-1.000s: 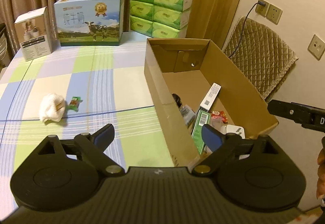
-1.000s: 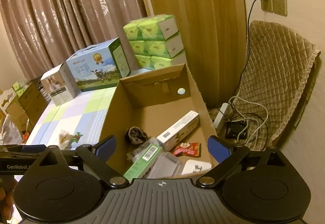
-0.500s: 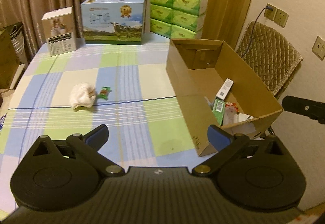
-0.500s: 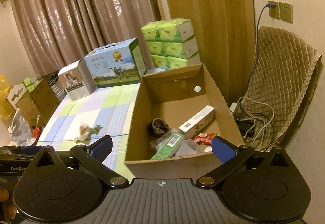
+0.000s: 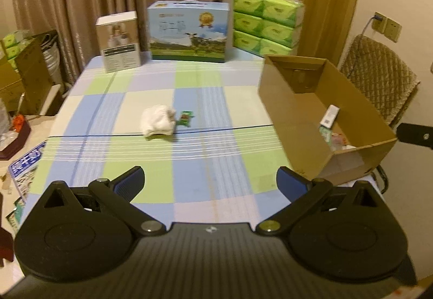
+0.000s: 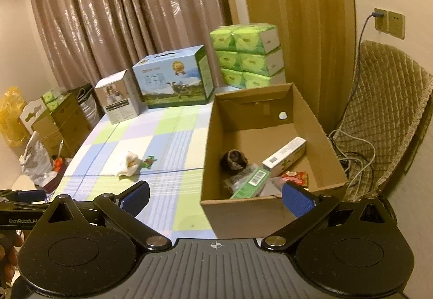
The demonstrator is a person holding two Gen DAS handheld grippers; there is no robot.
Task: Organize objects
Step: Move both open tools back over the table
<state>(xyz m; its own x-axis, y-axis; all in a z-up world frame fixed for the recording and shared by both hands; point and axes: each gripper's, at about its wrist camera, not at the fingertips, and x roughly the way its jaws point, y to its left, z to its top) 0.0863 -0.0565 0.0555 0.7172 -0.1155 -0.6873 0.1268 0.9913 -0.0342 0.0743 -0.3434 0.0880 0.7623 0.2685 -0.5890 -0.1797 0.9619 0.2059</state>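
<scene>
Claws both spread, empty: left claw [image 5: 209,184], right claw [image 6: 215,197]. White cloth [image 5: 158,124] and green wrapper [image 5: 185,118] touching on bench [image 5: 194,163], ahead of left claw. Cardboard box [image 6: 259,207] just ahead of right claw, holding several items

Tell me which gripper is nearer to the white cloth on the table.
Left, probably. The left gripper faces the white cloth directly across the table; the right gripper is beside the cardboard box, the cloth off to its left.
</scene>
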